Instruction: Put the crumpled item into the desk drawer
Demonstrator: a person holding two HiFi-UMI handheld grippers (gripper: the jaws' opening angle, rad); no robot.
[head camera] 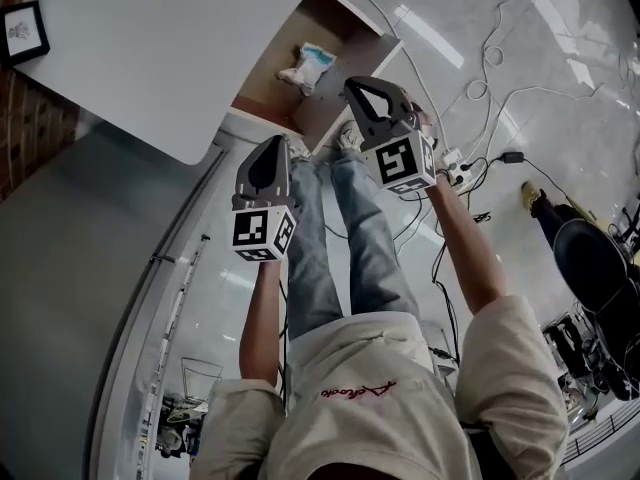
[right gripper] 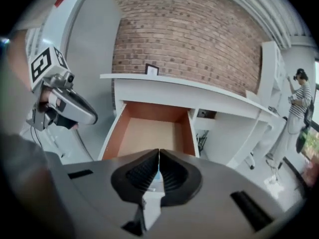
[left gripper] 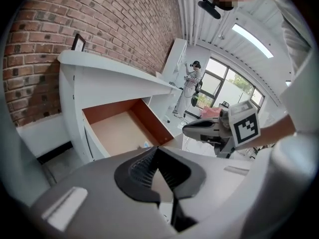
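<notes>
The crumpled item (head camera: 308,65), a white and blue wrapper, lies inside the open desk drawer (head camera: 265,93) with its brown floor. In the left gripper view only a blue corner of the crumpled item (left gripper: 145,144) shows in the drawer (left gripper: 117,131). My right gripper (head camera: 352,85) hangs just in front of the drawer's white side wall, jaws shut and empty. From the right gripper view the drawer (right gripper: 149,133) lies straight ahead past my right gripper (right gripper: 159,151). My left gripper (head camera: 268,158) is lower and to the left, shut with nothing held, and its tips (left gripper: 157,148) meet.
A white desk top (head camera: 150,58) carries a small framed picture (head camera: 22,30) against a brick wall (right gripper: 189,39). Cables and a power strip (head camera: 460,173) lie on the glossy floor, with a black chair (head camera: 590,258) at the right. A person (right gripper: 299,93) stands by far shelves.
</notes>
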